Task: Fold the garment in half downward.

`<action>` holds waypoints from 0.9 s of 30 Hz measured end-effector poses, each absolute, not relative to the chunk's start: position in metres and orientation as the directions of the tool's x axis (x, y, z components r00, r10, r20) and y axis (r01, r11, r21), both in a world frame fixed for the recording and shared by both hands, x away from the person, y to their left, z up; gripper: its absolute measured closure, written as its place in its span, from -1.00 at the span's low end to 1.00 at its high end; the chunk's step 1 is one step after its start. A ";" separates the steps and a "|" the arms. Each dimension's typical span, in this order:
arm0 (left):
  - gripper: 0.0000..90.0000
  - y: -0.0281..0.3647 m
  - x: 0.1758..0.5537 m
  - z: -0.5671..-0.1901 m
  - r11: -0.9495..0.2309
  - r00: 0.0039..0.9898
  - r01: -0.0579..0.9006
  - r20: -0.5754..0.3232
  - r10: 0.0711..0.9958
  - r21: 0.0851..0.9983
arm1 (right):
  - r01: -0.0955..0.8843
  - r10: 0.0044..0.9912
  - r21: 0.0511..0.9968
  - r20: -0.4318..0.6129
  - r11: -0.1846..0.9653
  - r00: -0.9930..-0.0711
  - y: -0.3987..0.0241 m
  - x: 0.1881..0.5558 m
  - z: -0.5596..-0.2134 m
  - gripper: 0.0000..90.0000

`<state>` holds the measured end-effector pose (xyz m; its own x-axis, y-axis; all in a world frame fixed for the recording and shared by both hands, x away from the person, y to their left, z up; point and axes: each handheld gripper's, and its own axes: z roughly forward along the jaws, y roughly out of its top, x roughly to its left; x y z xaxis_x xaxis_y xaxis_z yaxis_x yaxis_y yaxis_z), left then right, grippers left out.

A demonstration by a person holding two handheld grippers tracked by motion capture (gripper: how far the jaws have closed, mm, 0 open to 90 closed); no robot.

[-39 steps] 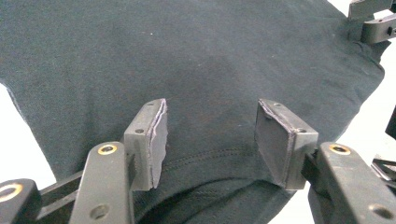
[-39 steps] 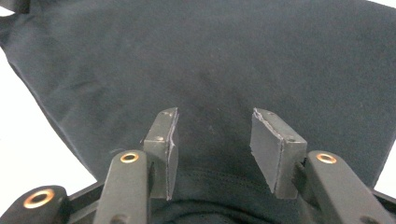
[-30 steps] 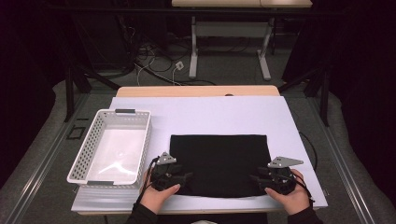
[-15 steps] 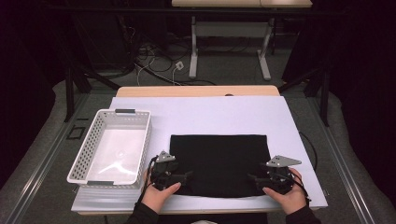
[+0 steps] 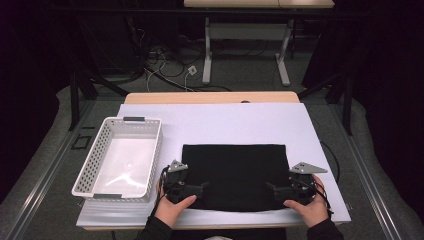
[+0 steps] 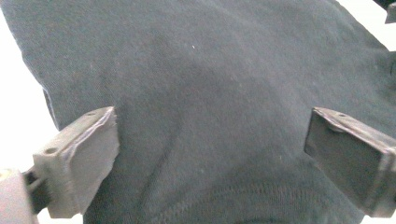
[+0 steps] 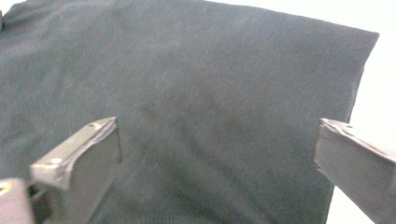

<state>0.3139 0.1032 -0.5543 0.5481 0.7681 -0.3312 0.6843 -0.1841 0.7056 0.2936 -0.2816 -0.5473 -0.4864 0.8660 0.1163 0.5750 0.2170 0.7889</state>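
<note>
Lying flat beneath both grippers, black cloth (image 5: 235, 175); jaws just opened wide, gripping nothing.

white basket (image 5: 120, 159) close left of the cloth (image 5: 235, 172); open tabletop (image 5: 225, 120) beyond

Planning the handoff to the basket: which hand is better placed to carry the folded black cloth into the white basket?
Left, likely. The left gripper sits at the black cloth's near-left corner, right beside the white basket. The right gripper is at the far corner. Both have just opened.
</note>
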 end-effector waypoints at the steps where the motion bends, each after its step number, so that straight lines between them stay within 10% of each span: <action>1: -0.99 0.103 0.316 -0.553 -0.182 0.547 0.685 -0.332 0.769 0.705 | 0.576 0.871 0.793 0.129 0.196 -0.475 -0.283 0.297 -0.544 -1.00; 27: -0.99 0.101 0.379 -0.505 -0.089 0.487 0.670 -0.345 0.802 0.737 | 0.570 0.882 0.781 0.054 0.255 -0.468 -0.273 0.365 -0.497 -1.00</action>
<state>0.3786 0.1012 -0.5051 0.4867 0.8025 -0.3452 0.6697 -0.0891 0.7372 0.3650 -0.2731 -0.4968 -0.4682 0.8820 0.0541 0.5701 0.2547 0.7811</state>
